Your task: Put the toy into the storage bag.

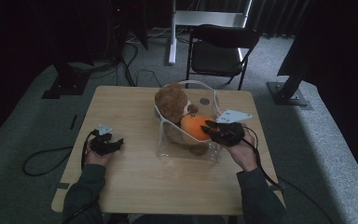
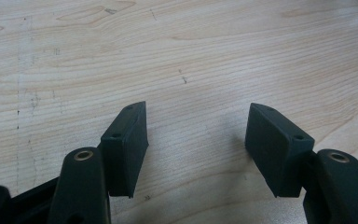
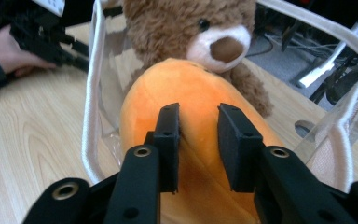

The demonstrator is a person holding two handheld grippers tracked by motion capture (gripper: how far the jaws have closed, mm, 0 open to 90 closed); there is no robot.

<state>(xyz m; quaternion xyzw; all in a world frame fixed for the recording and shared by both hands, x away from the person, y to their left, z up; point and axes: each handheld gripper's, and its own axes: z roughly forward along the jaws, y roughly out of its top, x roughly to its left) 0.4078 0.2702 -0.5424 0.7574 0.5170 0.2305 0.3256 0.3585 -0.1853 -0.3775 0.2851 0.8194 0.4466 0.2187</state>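
Observation:
A clear plastic bag (image 1: 186,153) with white edging (image 3: 91,107) stands on the wooden table (image 1: 135,179). Inside it a brown teddy bear (image 1: 171,100) (image 3: 186,28) sits behind an orange plush toy (image 1: 193,126) (image 3: 191,88). My right gripper (image 1: 210,127) (image 3: 199,108) reaches into the bag from the right. Its jaws stand narrow, and the orange plush fills the gap between them. My left gripper (image 1: 118,143) (image 2: 198,107) rests on the table at the left, jaws wide apart over bare wood, holding nothing. It also appears far off in the right gripper view (image 3: 51,42).
A black folding chair (image 1: 219,51) stands beyond the table's far edge, with a white stand (image 1: 172,32) beside it. Cables (image 1: 42,161) trail from the grippers over the table's edge onto the grey carpet.

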